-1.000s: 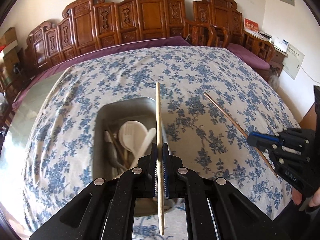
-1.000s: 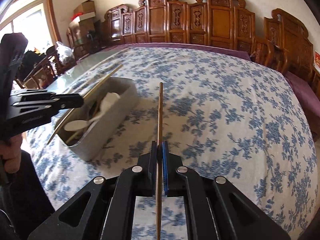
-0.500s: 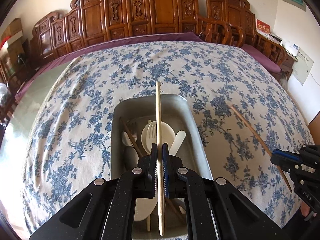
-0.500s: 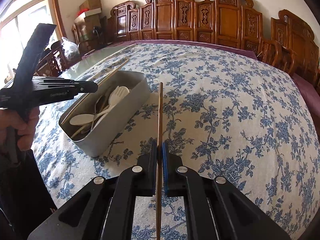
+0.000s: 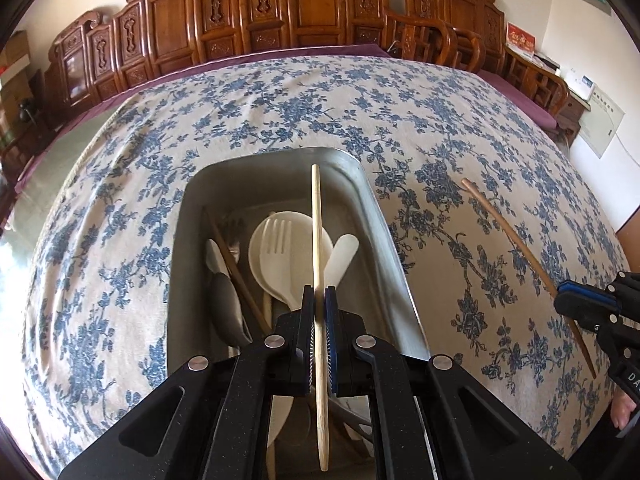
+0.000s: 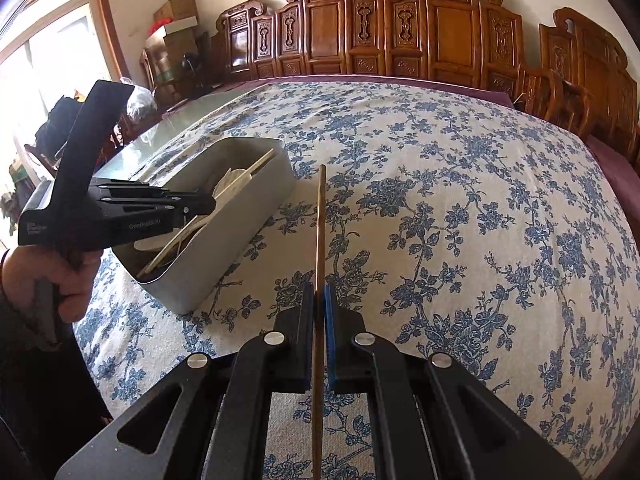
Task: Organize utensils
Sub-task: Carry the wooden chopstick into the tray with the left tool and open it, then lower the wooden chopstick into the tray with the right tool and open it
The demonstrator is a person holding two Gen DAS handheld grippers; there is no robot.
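My left gripper [image 5: 319,294] is shut on a pale chopstick [image 5: 317,232] and holds it lengthwise over the grey metal tray [image 5: 372,204]. The tray holds a cream fork [image 5: 276,240], cream spoons, a grey spoon [image 5: 224,300] and a brown chopstick [image 5: 234,268]. My right gripper [image 6: 319,292] is shut on a darker brown chopstick [image 6: 320,224] above the tablecloth, to the right of the tray [image 6: 240,216]. It also shows at the right edge of the left wrist view [image 5: 576,304], with its chopstick [image 5: 516,240]. The left gripper [image 6: 200,202] shows over the tray in the right wrist view.
The table has a blue floral cloth [image 6: 460,208] with a bare glass strip on the left [image 5: 60,152]. Carved wooden chairs [image 5: 300,12] line the far edge. A window and boxes [image 6: 176,12] are at the left.
My left gripper has moved forward and lower over the tray with its chopstick; the tray now fills more of its view. My right gripper has stayed about where it was, holding its chopstick.
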